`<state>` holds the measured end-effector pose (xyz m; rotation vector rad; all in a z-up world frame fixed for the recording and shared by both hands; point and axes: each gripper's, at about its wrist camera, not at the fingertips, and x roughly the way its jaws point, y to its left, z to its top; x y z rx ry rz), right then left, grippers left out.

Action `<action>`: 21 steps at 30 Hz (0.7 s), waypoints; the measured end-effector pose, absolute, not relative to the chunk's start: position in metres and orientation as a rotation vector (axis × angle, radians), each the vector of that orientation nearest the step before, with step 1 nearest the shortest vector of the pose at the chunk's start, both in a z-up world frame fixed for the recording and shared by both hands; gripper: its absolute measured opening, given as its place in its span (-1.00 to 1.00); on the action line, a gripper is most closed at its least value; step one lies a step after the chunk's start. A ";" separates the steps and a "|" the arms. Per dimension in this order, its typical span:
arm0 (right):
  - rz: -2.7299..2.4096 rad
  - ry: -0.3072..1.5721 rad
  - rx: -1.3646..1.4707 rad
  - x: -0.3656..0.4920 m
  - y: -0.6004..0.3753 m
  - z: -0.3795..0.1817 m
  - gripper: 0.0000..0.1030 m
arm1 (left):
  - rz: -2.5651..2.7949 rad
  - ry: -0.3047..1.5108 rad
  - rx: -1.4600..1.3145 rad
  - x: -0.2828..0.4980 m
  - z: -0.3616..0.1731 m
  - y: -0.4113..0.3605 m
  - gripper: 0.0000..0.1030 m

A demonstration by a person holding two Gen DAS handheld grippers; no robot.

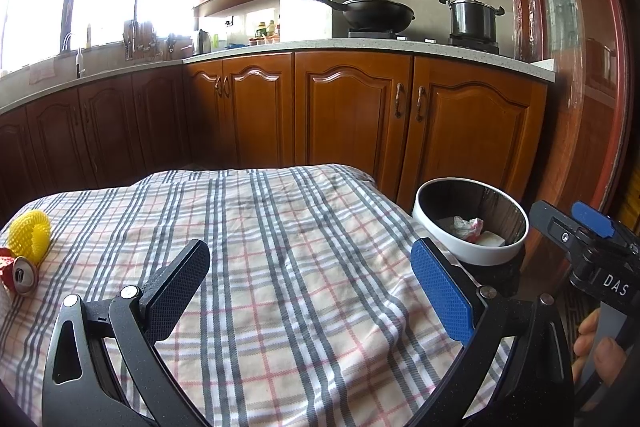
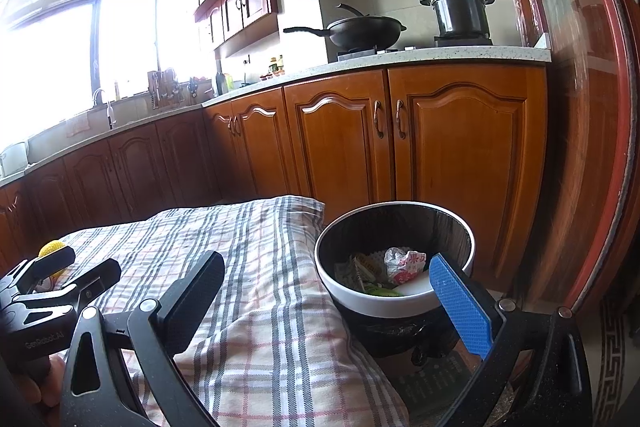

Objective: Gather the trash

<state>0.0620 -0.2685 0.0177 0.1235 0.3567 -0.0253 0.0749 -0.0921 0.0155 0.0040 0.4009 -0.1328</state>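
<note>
A round bin with a white rim (image 1: 472,255) stands at the table's right edge and holds crumpled wrappers (image 2: 402,265); it also shows in the right wrist view (image 2: 384,301). A yellow foam net (image 1: 30,237) and a crushed red can (image 1: 20,273) lie at the table's far left. My left gripper (image 1: 312,279) is open and empty over the checked cloth. My right gripper (image 2: 328,291) is open and empty, its blue finger (image 2: 460,303) over the bin's near rim. The yellow net shows small in the right wrist view (image 2: 52,249), partly hidden by the left gripper body.
The checked tablecloth (image 1: 280,247) covers the table. Wooden kitchen cabinets (image 1: 352,115) stand behind it, with a wok (image 1: 372,13) and a pot (image 1: 472,17) on the stove. A red door frame (image 2: 592,107) stands to the right.
</note>
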 end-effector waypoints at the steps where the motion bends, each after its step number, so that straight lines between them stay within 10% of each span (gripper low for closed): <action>1: -0.024 0.357 0.124 0.061 -0.268 0.018 1.00 | -0.133 0.401 0.004 0.075 0.015 -0.092 0.99; 21: -0.016 0.362 0.124 0.064 -0.267 0.020 1.00 | -0.134 0.407 -0.002 0.074 0.015 -0.092 0.99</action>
